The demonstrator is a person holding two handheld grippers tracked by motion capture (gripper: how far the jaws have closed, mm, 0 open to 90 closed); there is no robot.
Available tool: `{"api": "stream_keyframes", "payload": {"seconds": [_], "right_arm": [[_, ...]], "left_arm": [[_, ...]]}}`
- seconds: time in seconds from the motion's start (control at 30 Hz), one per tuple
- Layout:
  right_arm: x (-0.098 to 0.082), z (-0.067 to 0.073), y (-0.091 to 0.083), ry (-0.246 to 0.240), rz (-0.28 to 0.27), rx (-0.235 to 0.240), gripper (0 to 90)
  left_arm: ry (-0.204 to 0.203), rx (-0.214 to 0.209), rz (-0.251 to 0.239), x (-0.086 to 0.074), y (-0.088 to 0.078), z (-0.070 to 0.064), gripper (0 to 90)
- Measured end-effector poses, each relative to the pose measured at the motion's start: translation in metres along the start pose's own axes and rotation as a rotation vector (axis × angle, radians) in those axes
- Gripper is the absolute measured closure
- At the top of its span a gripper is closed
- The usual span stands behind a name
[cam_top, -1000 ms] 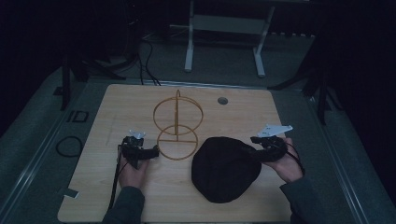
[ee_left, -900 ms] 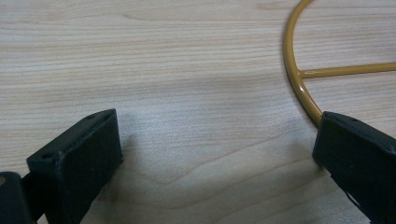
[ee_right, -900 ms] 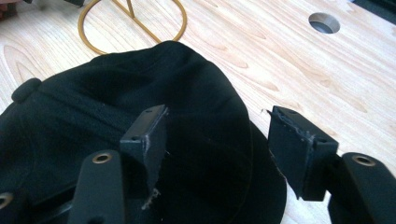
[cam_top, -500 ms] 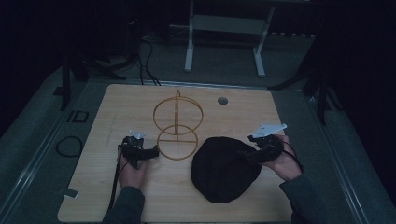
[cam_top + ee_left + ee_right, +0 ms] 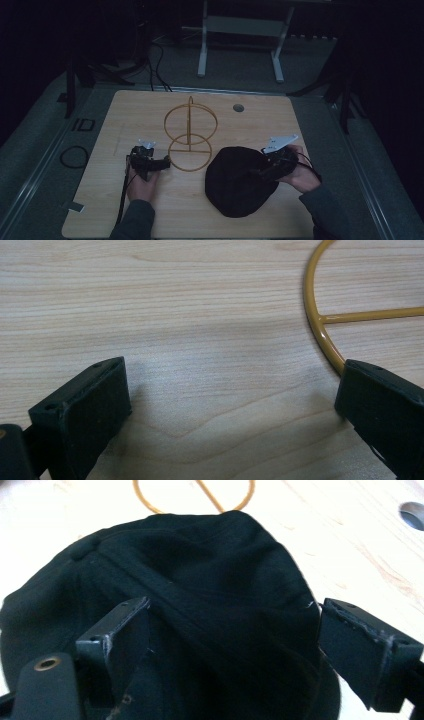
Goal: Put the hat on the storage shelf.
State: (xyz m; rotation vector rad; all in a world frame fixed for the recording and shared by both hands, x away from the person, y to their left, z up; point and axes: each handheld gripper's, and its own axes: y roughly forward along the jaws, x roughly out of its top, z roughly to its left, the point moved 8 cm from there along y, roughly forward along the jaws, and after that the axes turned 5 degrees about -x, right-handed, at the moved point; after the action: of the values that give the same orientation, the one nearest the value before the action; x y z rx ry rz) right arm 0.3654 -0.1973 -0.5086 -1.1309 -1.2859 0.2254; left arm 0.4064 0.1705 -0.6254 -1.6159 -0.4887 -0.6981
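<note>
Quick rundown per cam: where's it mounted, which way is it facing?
High view: above the person's side, facing forward and down on the table; both forearms, left gripper, right gripper.
Left gripper view: along its open jaws; wire stand.
Right gripper view: along its open jaws, just opened; black cap.
Shared: stand and cap.

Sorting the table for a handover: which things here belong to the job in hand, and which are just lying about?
In the job: black cap, right gripper open over it, gold wire stand, left gripper open by its base ring.
Lying about: cable loop, white frame behind the table.
</note>
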Motion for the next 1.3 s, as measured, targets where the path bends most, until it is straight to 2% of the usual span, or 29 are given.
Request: {"api": "stream_keyframes", "payload": {"seconds": [0.3, 0.57, 0.8, 1.2, 1.3], "right_arm": [[-0.002, 0.002, 0.010, -0.034, -0.002, 0.047, 14.3], [-0.006, 0.000, 0.018, -0.058, 0.024, 0.054, 14.2], [-0.007, 0.000, 0.025, -0.105, 0.074, 0.050, 14.1], [-0.011, 0.005, 0.036, -0.170, 0.137, 0.091, 13.6], [-0.013, 0.005, 0.038, -0.177, 0.154, 0.082, 16.0]], "left_arm": [[0.000, 0.000, 0.000, 0.000, 0.000, 0.000, 0.7], [0.000, 0.000, 0.000, 0.000, 0.000, 0.000, 0.7], [0.000, 0.000, 0.000, 0.000, 0.000, 0.000, 0.7], [0.000, 0.000, 0.001, 0.000, 0.000, 0.000, 0.7], [0.000, 0.000, 0.000, 0.000, 0.000, 0.000, 0.7]]}}
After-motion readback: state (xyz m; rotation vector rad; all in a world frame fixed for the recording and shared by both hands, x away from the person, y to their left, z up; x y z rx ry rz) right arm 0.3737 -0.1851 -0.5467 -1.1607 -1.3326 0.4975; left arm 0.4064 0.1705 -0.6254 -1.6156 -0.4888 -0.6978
